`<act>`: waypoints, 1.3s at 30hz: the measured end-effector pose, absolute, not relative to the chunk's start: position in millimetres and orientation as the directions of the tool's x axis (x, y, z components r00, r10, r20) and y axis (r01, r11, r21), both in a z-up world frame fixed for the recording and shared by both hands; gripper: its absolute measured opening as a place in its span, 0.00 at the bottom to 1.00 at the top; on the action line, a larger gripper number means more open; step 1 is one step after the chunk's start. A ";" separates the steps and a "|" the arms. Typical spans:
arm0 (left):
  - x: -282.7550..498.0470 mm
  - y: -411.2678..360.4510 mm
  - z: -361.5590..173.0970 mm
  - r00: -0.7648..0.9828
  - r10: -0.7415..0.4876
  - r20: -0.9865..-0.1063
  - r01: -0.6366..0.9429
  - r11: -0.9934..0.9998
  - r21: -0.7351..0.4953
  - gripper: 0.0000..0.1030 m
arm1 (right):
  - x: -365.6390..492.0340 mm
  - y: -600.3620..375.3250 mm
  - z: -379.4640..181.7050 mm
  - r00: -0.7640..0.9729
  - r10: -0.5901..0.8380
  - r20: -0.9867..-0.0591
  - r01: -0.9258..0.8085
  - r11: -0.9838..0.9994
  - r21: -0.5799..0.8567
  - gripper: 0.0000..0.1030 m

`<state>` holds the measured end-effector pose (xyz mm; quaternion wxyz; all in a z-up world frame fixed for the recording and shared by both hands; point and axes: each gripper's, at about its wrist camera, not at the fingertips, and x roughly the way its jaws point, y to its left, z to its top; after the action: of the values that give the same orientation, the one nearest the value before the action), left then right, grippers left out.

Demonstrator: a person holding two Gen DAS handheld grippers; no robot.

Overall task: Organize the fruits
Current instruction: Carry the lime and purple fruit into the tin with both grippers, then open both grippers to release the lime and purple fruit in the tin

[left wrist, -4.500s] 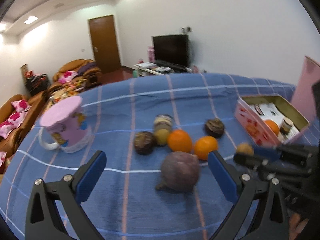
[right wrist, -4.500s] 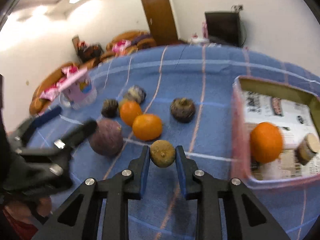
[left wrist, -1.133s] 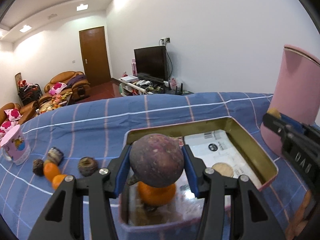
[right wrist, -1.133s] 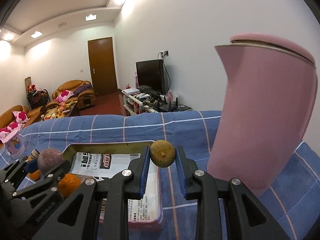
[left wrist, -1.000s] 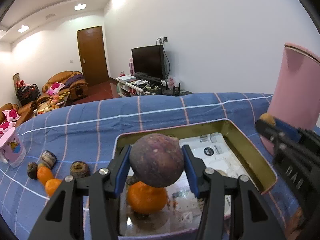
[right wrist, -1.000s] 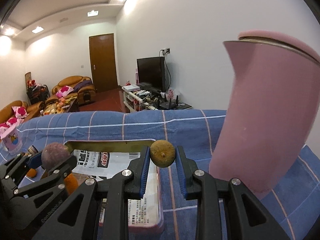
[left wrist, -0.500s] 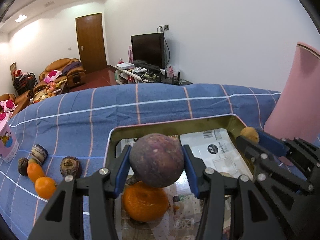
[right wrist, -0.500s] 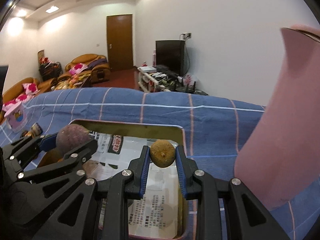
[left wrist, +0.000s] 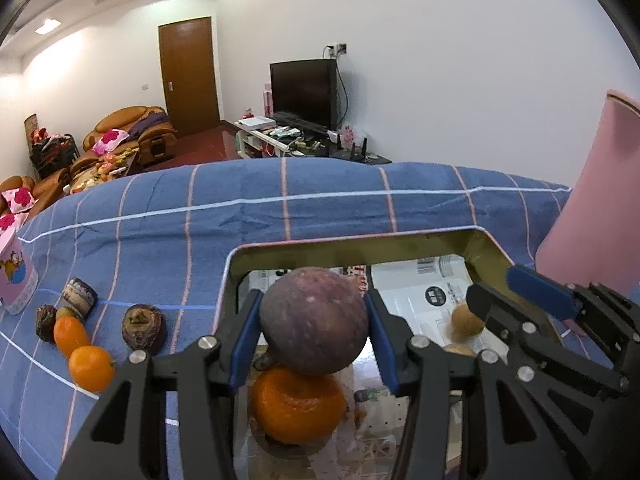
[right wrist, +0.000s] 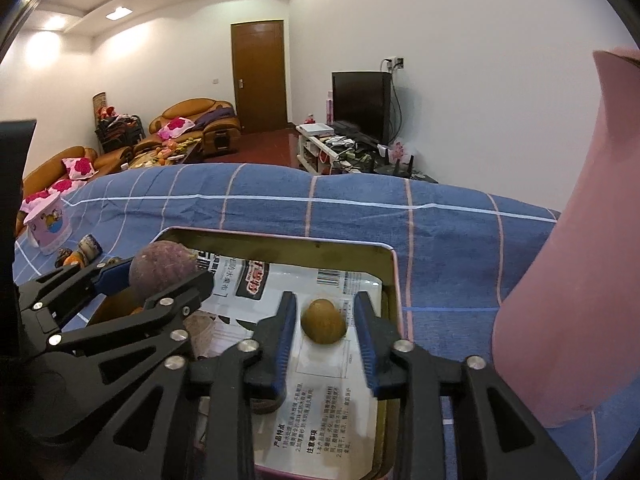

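Two fruits over the tin

The left tongs (left wrist: pixel 314 338) pinch a purple fruit (left wrist: pixel 314 320) by its firm, round sides at mid-frame, above an orange (left wrist: pixel 296 404) in the tin (left wrist: pixel 400 240). The right tongs (right wrist: pixel 325 330) are opening; the small brown fruit (right wrist: pixel 323 321), light and likely to roll, sits loose between them over the tin's paper lining.

The purple fruit (left wrist: pixel 314 320) hides the top of the orange (left wrist: pixel 297 406) beneath it. The pink lid (right wrist: pixel 576 264) runs off the right edge. Small dark fruits (left wrist: pixel 46 322) far left are too small to identify.
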<state>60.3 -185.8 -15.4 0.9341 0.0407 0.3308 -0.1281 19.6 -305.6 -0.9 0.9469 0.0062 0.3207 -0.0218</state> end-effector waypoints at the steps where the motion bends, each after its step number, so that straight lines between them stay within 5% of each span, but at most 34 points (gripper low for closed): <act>1: 59.1 -184.9 -14.2 0.755 -0.212 -0.620 0.263 0.965 -0.010 0.54 | 18.7 -307.5 -0.6 0.795 -0.035 -0.605 0.051 0.999 0.008 0.43; 13: 37.0 -173.6 1.0 0.856 -0.148 -0.495 0.193 0.981 0.039 1.00 | -4.1 -327.6 16.2 0.880 -0.057 -0.472 0.123 0.986 0.112 0.50; 15: 33.0 -170.7 3.4 0.868 -0.161 -0.471 0.199 0.980 0.032 1.00 | -8.2 -330.3 20.8 0.894 -0.082 -0.440 0.147 0.982 0.117 0.64; 21: 20.6 -171.8 4.3 0.908 -0.109 -0.405 0.167 0.980 0.111 1.00 | -29.5 -332.3 30.5 0.929 -0.202 -0.309 0.243 0.965 0.099 0.81; 39: 2.0 -150.0 1.5 0.897 -0.117 -0.427 0.178 0.978 0.107 1.00 | -41.5 -318.8 26.8 0.908 -0.256 -0.332 0.287 0.957 0.048 0.83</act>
<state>2.0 -150.0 1.5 0.9712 0.0716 0.2143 -0.0760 -41.5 -318.8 26.8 0.9755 0.0477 0.1635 -0.1390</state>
